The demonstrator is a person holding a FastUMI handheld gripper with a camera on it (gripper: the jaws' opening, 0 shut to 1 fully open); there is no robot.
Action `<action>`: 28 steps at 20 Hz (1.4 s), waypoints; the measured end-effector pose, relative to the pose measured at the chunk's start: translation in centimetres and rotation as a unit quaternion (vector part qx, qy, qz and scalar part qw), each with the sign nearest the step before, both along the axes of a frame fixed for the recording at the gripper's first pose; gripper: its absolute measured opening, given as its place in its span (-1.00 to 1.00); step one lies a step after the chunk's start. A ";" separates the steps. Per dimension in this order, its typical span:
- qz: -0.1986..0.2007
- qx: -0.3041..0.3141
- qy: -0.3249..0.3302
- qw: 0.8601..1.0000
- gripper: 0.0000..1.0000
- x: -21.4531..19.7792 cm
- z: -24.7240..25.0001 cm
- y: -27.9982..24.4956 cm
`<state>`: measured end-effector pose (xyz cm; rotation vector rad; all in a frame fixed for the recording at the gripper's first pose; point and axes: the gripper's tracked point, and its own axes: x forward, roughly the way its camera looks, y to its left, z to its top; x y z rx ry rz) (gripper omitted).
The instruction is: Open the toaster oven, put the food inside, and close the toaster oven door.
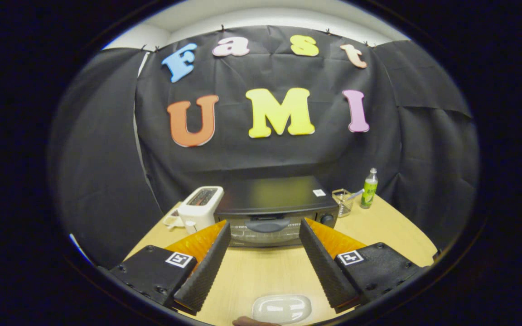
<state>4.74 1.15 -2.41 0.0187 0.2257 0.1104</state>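
Note:
A black toaster oven [275, 204] stands at the back of the wooden table [261, 271], its glass door shut and its handle [268, 225] across the top of the door. My gripper [264, 228] is open, raised above the table, with the oven door seen between the fingertips and a little beyond them. Close under the gripper lies a clear plastic dish [282, 309] on the table, and a brown piece of food [254, 322] peeks out just in front of the dish. Nothing is between the fingers.
A white slot toaster [200, 208] stands against the oven's left side. To the oven's right are a clear glass [343, 201] with a straw-like item and a green bottle [369, 189]. Black cloth walls close in the table behind and on both sides.

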 end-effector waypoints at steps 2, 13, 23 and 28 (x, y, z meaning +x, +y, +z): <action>-0.017 0.001 -0.034 0.999 1.00 -1.9 3.5 -2.0; 0.028 0.049 -0.044 0.997 1.00 -13.9 0.9 -5.2; 0.064 -0.011 -0.042 0.997 1.00 -17.1 -3.0 -2.9; 0.086 -0.036 -0.075 0.993 1.00 -19.2 -2.0 -2.1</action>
